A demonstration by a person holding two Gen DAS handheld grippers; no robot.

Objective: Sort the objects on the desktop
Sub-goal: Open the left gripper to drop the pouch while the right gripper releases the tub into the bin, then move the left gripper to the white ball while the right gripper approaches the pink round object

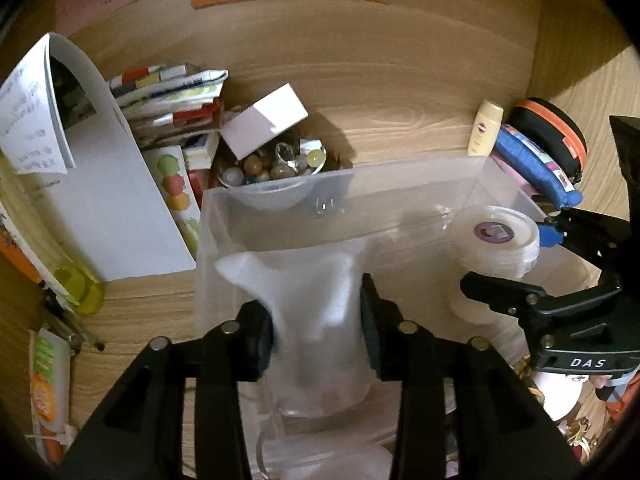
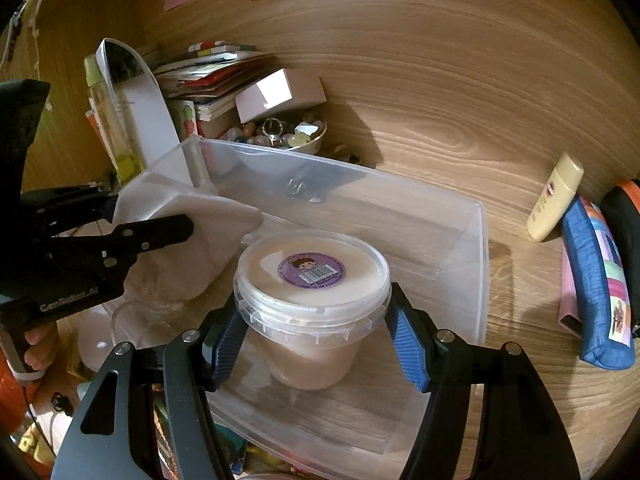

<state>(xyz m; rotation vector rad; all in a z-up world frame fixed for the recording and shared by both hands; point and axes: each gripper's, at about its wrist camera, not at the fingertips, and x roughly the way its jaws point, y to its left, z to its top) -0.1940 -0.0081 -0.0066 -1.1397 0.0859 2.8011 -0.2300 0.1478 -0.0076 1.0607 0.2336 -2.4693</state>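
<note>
White pouch [image 1: 316, 300] clamped by left gripper [image 1: 318, 344], held inside clear bin [image 1: 280, 188]. Lidded tub [image 2: 312, 300] gripped by right gripper [image 2: 316, 344], over bin's right end, on wooden worktop [image 2: 460, 120].

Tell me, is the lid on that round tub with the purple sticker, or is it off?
On. The lid with the purple sticker sits flat on the round tub, its rim seated all round, between the right gripper's blue pads.

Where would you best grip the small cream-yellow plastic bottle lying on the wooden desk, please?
Grip the cream-yellow bottle across its flat body, at mid-length, coming down from above. It lies tilted on the desk, its lower end by the blue fabric pencil case, so the left side and the top are free.
</note>
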